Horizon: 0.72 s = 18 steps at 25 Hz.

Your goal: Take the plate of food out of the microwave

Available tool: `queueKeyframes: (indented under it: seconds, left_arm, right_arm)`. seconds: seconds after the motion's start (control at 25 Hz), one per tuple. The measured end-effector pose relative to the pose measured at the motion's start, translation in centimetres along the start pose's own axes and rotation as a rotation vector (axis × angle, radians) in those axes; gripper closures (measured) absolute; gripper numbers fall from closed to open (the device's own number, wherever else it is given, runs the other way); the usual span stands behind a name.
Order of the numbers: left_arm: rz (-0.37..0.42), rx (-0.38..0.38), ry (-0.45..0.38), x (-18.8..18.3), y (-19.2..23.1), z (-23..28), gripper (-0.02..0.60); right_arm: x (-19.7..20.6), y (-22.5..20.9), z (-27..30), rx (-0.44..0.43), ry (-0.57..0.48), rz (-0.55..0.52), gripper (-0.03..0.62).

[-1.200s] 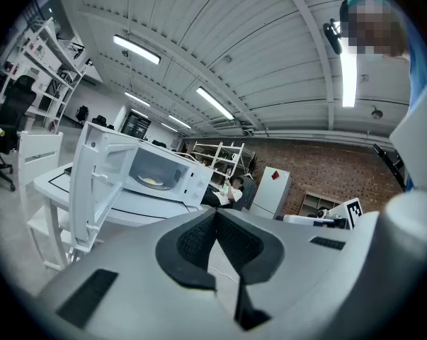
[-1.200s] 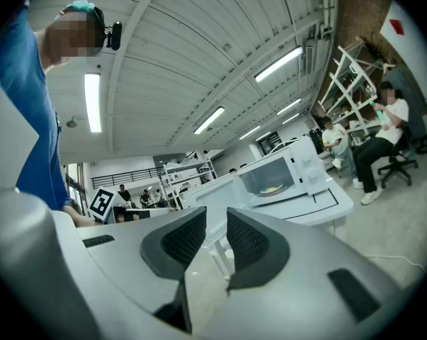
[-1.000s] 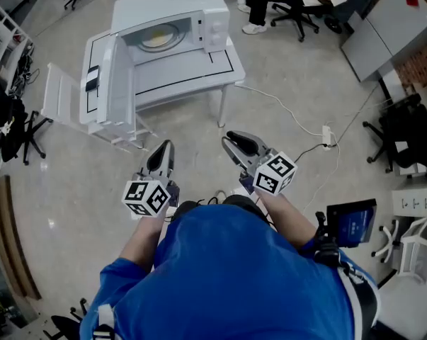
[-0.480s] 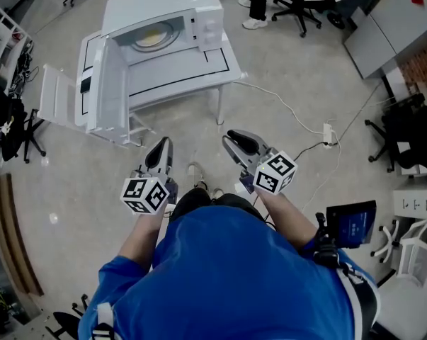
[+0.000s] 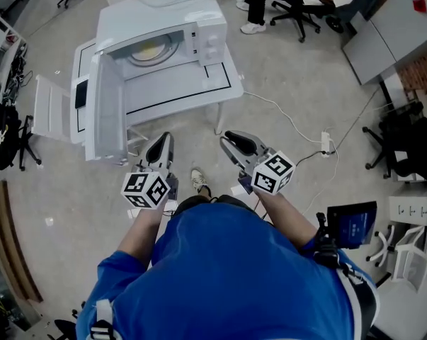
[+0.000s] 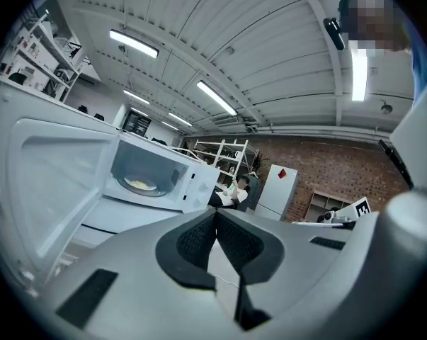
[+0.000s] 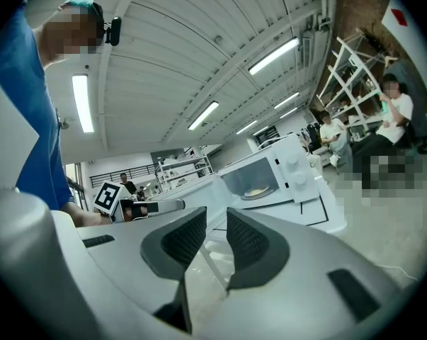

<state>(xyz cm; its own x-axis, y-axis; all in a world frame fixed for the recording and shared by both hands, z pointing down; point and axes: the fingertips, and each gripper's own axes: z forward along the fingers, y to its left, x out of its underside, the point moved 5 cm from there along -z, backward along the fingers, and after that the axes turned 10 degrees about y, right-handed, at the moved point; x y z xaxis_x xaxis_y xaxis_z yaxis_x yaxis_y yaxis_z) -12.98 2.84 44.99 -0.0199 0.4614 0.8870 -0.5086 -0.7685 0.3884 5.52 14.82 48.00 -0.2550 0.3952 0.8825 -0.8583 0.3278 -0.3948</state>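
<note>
A white microwave [image 5: 163, 30] stands on a low white table [image 5: 181, 83], its door [image 5: 103, 112] swung open to the left. Inside, a plate of yellowish food [image 5: 153, 49] rests on the turntable; I also see the plate [image 6: 141, 185] in the left gripper view and the plate [image 7: 255, 192] in the right gripper view. My left gripper [image 5: 163, 140] is held level over the floor, short of the table, its jaws closed together and empty. My right gripper [image 5: 231, 138] floats beside it, jaws a little apart with nothing between them. Both point toward the microwave.
A white chair [image 5: 47, 108] stands left of the open door. A power strip [image 5: 327, 139] and its cable lie on the floor at right. People sit on office chairs [image 5: 291, 9] at the top right, beside a grey cabinet [image 5: 383, 27].
The person has stepped toward the microwave, carrying both grippers closer to the table. The microwave sits lower and larger in the head view. Jaws look unchanged.
</note>
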Motion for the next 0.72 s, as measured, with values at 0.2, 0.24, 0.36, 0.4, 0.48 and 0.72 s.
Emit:
queueKeyframes:
  seconds: [0.2, 0.24, 0.36, 0.4, 0.48, 0.72]
  left_arm:
    - [-0.009, -0.019, -0.011, -2.1, 2.8, 2.8, 0.571]
    - [-0.011, -0.024, -0.012, -2.5, 3.4, 3.2, 0.571]
    - [-0.015, -0.036, -0.016, -3.6, 5.0, 4.3, 0.571]
    - [-0.015, -0.039, -0.018, -3.9, 5.5, 4.7, 0.571]
    - [-0.015, -0.047, -0.02, -4.6, 6.5, 5.4, 0.571]
    - [-0.028, -0.086, -0.022, -5.8, 9.5, 7.0, 0.571]
  right_arm:
    - [-2.6, -2.6, 3.4, -0.01, 0.011, -0.02, 0.516]
    - [-3.2, -2.9, 4.1, -0.013, 0.014, -0.024, 0.516]
    - [-4.5, -3.8, 6.2, -0.021, 0.03, -0.037, 0.516]
    - [-4.9, -4.1, 7.0, -0.025, 0.034, -0.041, 0.516]
    - [-5.5, -4.8, 8.5, -0.03, 0.04, -0.047, 0.516]
    - [-7.0, -6.4, 12.6, -0.045, 0.063, -0.06, 0.516]
